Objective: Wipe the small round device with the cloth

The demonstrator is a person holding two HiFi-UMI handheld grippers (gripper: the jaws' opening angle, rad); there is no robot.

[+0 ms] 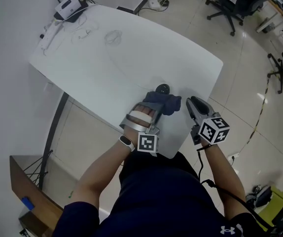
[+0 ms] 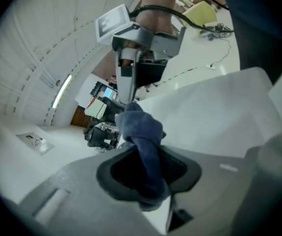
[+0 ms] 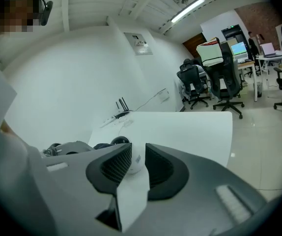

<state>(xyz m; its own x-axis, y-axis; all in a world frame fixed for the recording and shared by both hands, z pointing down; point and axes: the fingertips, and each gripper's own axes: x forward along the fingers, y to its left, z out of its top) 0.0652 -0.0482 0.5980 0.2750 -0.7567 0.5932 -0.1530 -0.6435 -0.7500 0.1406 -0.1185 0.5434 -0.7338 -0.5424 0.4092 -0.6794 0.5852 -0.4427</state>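
The small round device (image 1: 162,88), white with a black dome, stands near the front edge of the white table (image 1: 122,58). My left gripper (image 1: 155,105) is shut on a bunched dark blue cloth (image 1: 168,103), which lies against the near side of the device. In the left gripper view the cloth (image 2: 141,127) hangs out from between the jaws of that gripper (image 2: 148,178). My right gripper (image 1: 191,102) hovers to the right of the cloth, open, its jaws a narrow gap apart. In the right gripper view the device (image 3: 120,141) shows just beyond the gripper (image 3: 135,163), not gripped.
A router with antennas (image 1: 67,6) and a loose cable (image 1: 89,33) lie at the table's far left corner. Office chairs (image 1: 230,4) stand on the floor beyond the table. The table's front edge runs just under both grippers.
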